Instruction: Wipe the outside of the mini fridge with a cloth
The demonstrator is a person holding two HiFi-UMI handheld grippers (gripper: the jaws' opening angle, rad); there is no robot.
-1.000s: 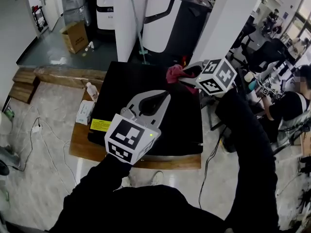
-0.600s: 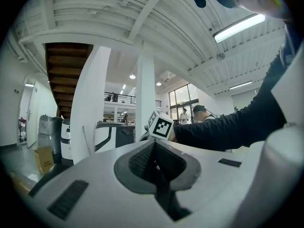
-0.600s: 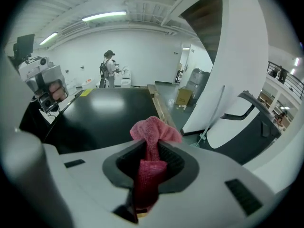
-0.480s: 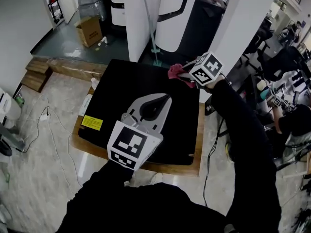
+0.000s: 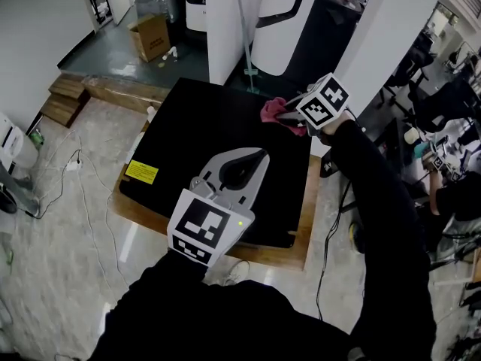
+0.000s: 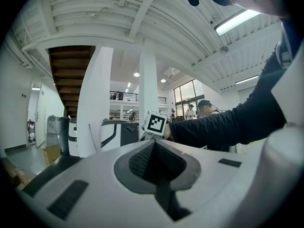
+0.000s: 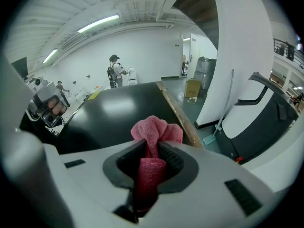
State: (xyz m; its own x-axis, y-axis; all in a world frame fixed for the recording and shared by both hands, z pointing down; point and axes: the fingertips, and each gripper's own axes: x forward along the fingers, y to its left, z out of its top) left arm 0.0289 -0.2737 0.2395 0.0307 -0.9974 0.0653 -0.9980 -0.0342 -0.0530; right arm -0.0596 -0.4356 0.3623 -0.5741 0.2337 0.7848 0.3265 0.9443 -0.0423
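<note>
**Cloth at the far corner, most of the wiping left to do**

The fridge [image 5: 203, 126] is a black box on a wood board [image 5: 293, 254]. Its top looks dark and shiny from the near edge to the far edge. I see no wet marks or streaks, so I cannot tell which parts are wiped. I think the job is at an early stage, because the cloth is only at one corner of the top. The sides can hardly be seen from here. Most of the top and all the sides are likely left to do.

The left gripper [image 5: 254, 158] is nearest. It hangs over the near right part of the top and points away from the person. Its jaws are pressed together with nothing between them. It does not seem to touch the fridge.

Farther off, the right arm is stretched out long. The right gripper [image 5: 291, 113] is at the far right corner of the top and points left across it. Its jaws are squeezed tight on the pink cloth [image 5: 272, 111], which puffs out in front of them. The cloth sits low over that corner, but I cannot tell if it touches.
</note>
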